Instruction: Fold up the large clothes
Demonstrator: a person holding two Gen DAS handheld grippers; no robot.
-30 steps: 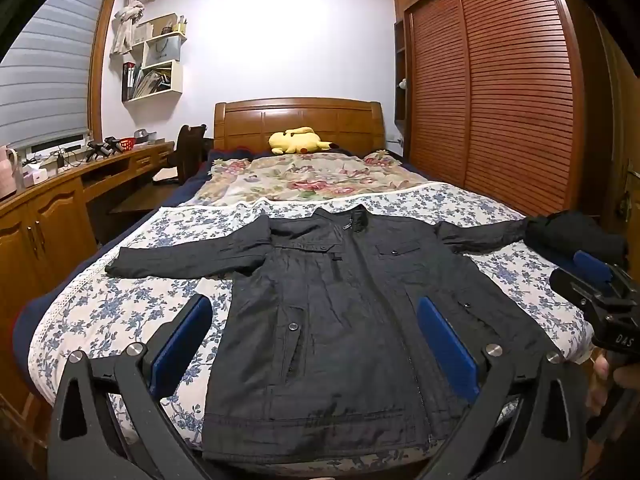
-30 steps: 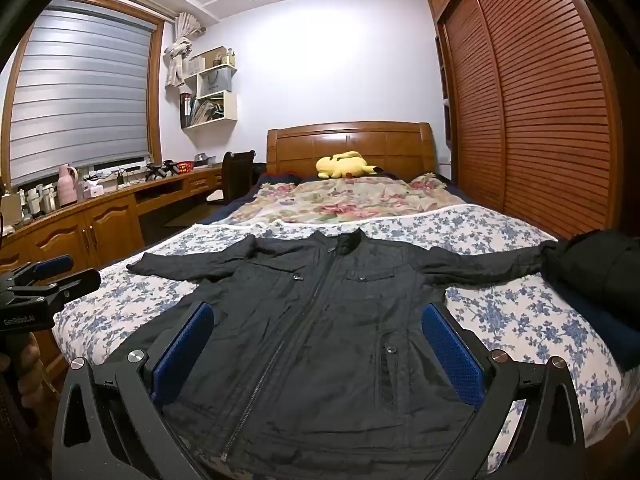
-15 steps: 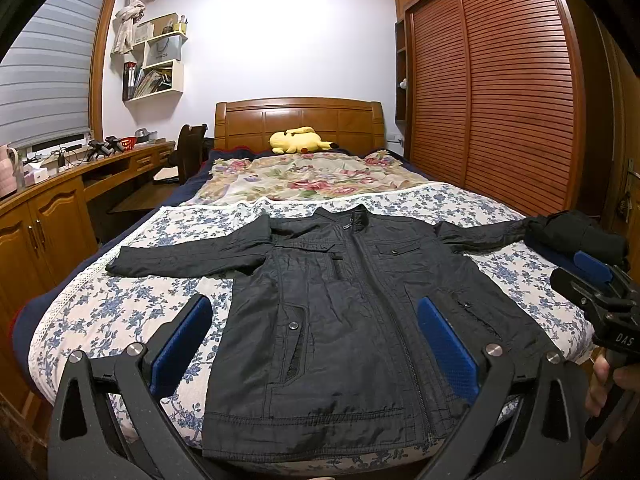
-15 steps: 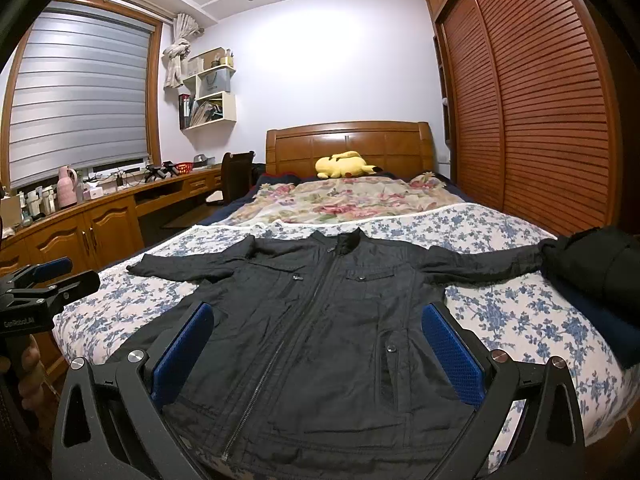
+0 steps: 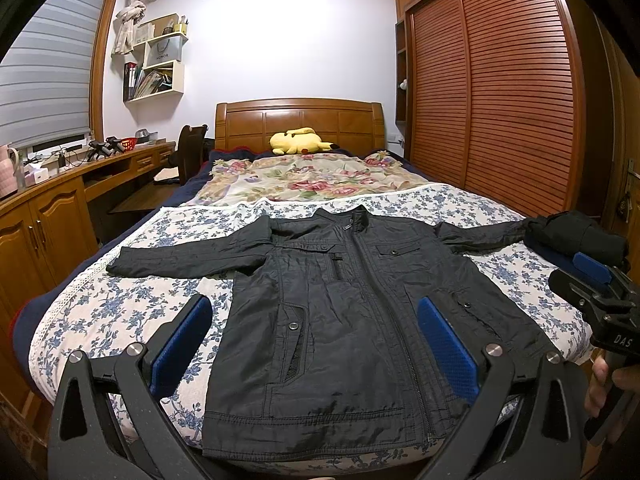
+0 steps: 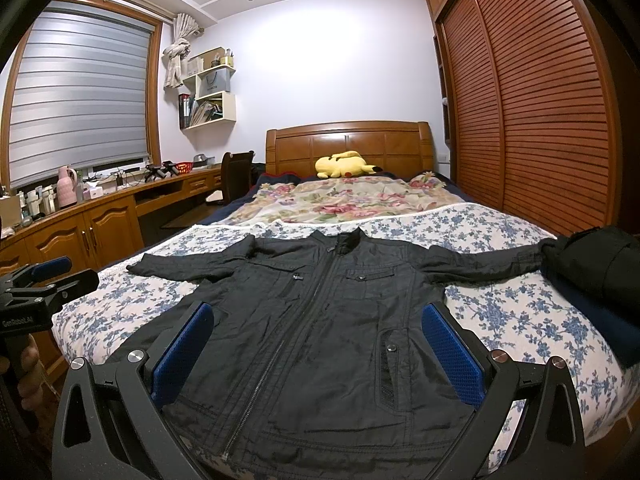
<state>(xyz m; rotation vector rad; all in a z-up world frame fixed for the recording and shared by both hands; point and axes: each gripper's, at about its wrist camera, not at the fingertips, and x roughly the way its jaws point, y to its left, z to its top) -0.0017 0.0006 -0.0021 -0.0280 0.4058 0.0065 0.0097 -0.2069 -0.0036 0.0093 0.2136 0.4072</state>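
Observation:
A black zip jacket lies flat, front up, on the blue-flowered bedspread, both sleeves spread sideways and its hem at the near bed edge. It also shows in the right wrist view. My left gripper is open and empty, held above the hem. My right gripper is open and empty, also above the jacket's lower half. Each gripper shows at the edge of the other's view, the right one and the left one.
A dark folded pile lies on the bed's right edge, touching the jacket's right cuff. A yellow plush toy sits by the headboard. A wooden desk and cabinets run along the left; a slatted wardrobe stands on the right.

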